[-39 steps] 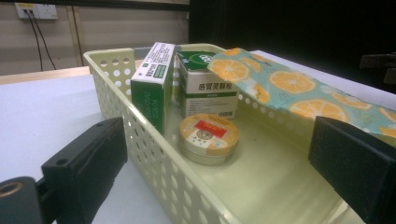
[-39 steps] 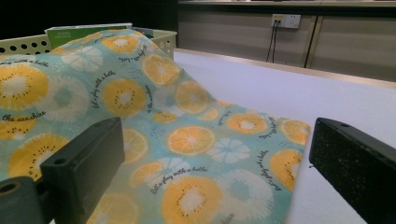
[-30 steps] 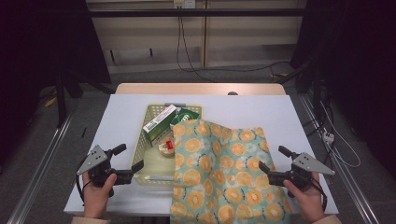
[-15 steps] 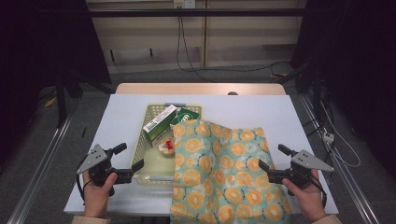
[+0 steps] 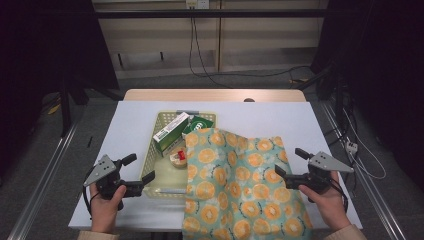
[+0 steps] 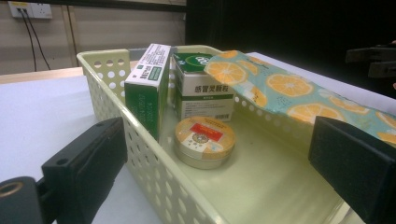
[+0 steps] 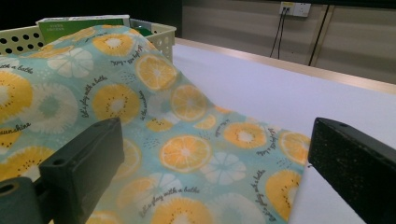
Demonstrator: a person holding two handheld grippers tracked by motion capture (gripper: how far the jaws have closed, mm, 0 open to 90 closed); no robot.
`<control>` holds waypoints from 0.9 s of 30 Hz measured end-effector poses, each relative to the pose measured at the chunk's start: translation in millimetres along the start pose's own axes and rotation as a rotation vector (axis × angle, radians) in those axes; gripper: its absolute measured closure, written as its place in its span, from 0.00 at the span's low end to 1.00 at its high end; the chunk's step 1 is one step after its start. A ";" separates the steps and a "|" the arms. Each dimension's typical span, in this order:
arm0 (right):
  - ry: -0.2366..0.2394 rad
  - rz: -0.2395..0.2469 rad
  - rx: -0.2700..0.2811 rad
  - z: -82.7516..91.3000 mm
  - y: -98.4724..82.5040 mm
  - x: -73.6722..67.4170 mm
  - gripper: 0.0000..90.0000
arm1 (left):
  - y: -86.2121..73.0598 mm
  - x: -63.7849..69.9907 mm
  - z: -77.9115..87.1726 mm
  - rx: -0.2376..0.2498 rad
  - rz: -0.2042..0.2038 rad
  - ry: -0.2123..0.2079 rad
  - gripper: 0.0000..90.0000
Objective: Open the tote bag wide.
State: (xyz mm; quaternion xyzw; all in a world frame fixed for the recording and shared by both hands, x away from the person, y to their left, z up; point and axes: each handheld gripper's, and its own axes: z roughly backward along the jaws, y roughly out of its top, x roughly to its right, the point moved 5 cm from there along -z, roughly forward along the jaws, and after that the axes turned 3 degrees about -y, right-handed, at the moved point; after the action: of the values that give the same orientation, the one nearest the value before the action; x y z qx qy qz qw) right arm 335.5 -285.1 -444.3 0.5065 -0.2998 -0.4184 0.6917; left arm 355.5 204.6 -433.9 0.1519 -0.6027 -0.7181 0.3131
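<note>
Cloth (image 5: 235,185) with orange slices lies on the bench (image 5: 135,125), one corner draped over the basket (image 5: 150,172) rim, so we think it is meant to cover the boxes (image 6: 147,88) and round tin (image 6: 204,140) inside. Our left gripper (image 5: 141,182) waits at the basket, jaws apart. Our right gripper (image 5: 289,164) waits at the cloth's edge, jaws apart, holding nothing.
</note>
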 end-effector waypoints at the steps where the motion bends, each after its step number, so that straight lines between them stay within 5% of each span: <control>1: 0.004 0.001 0.000 -1.6 1.5 0.1 0.04 | 0.1 0.0 0.2 0.000 -0.002 0.001 0.05; 16: 0.017 -0.018 -0.058 -32.5 20.8 14.5 0.06 | -0.7 1.1 -1.4 -0.008 -0.002 -0.005 0.05; 27: 0.067 0.031 -0.136 -79.7 26.1 9.9 0.06 | -1.5 2.6 0.2 -0.009 0.012 -0.009 0.05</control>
State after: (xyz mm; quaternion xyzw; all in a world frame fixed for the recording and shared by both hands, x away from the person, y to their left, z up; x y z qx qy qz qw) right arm 414.1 -254.4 -444.1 0.4674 -0.2552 -0.4097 0.7406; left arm 352.9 203.2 -434.9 0.1438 -0.6016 -0.7196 0.3154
